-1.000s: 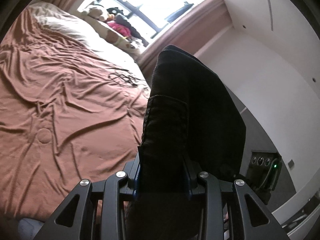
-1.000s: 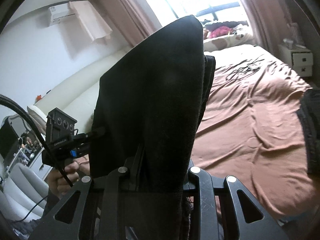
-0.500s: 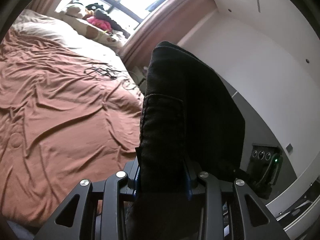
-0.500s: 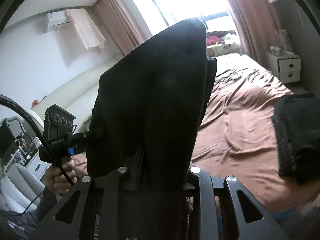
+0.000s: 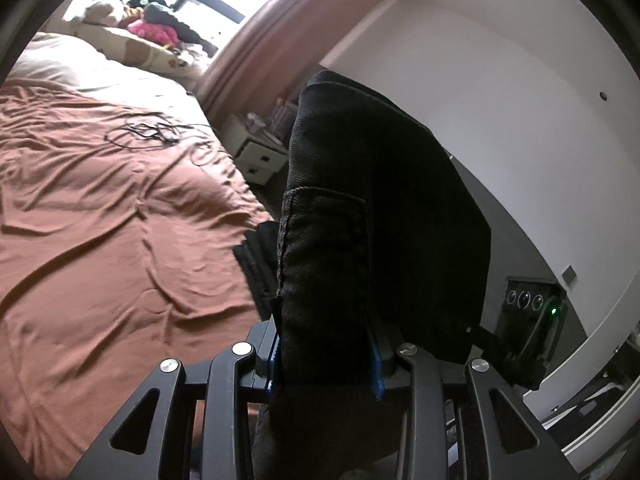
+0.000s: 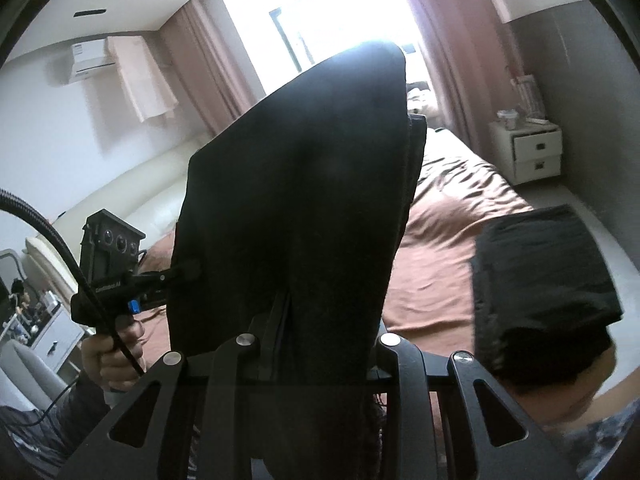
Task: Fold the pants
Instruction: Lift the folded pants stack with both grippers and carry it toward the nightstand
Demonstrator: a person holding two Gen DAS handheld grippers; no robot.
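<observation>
The folded black pants [image 5: 372, 216] hang in the air between my two grippers and fill the middle of both views. My left gripper [image 5: 326, 344] is shut on a thick fold of them with a stitched pocket edge. In the right wrist view the same pants [image 6: 296, 200] rise as a dark sheet, and my right gripper [image 6: 320, 340] is shut on their near edge. A hand [image 6: 112, 356] holds the left gripper's handle at the left. The fingertips of both grippers are hidden in the cloth.
A bed with a brown sheet [image 5: 100, 240] lies below and ahead. A folded pile of dark clothes [image 6: 540, 276] rests near its right edge. Black cables [image 5: 148, 134] lie on the sheet. A white nightstand [image 6: 528, 152] stands by the grey wall, with pillows and toys [image 5: 148, 32] under the window.
Both grippers have carried the pants sideways along the bed to the right. The dark folded pile and the nightstand have come into view. Neither grip has changed.
</observation>
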